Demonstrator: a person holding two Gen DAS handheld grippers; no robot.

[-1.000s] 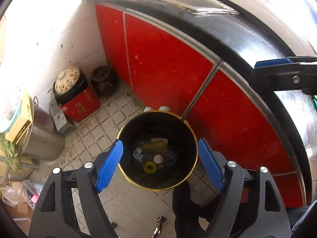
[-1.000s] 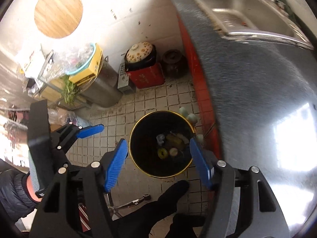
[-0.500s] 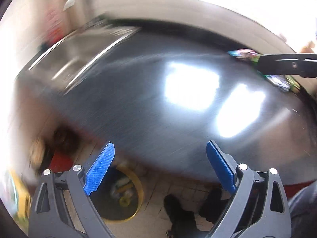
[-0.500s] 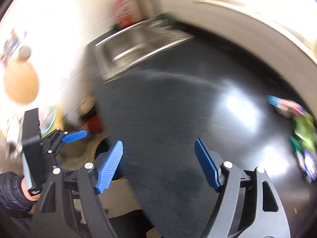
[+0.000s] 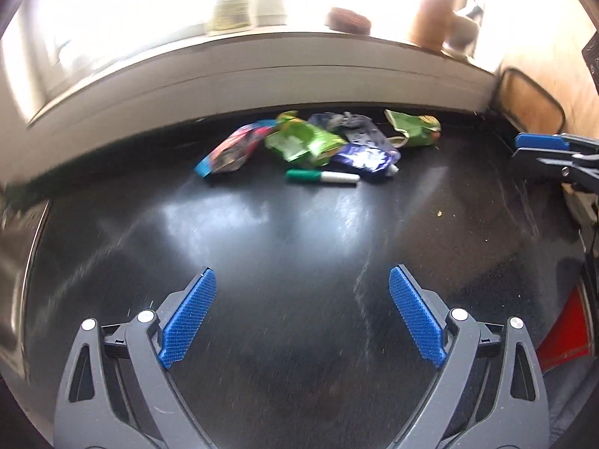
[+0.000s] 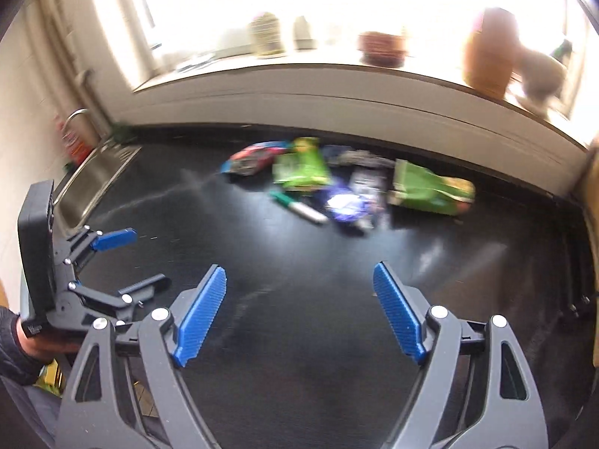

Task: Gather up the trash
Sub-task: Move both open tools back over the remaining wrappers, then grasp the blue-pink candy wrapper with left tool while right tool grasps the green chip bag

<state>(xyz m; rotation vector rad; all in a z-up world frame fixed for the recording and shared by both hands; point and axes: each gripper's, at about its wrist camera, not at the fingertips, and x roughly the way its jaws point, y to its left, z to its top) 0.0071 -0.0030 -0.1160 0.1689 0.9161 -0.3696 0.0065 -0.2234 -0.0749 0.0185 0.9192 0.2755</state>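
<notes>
A home kitchen. A glossy black counter runs under a bright window sill that holds jars and pots. A steel sink with a curved tap is set into the counter's end, and a red cabinet front shows below its edge.

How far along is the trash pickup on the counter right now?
Done: nothing on this counter shows as cleared. In hand: nothing; the left tool and right tool are both open and empty, the right's jaws having just been opening. Left: the red-blue wrapper, two green wrappers, a purple wrapper and the green-capped marker lie near the back wall.
</notes>
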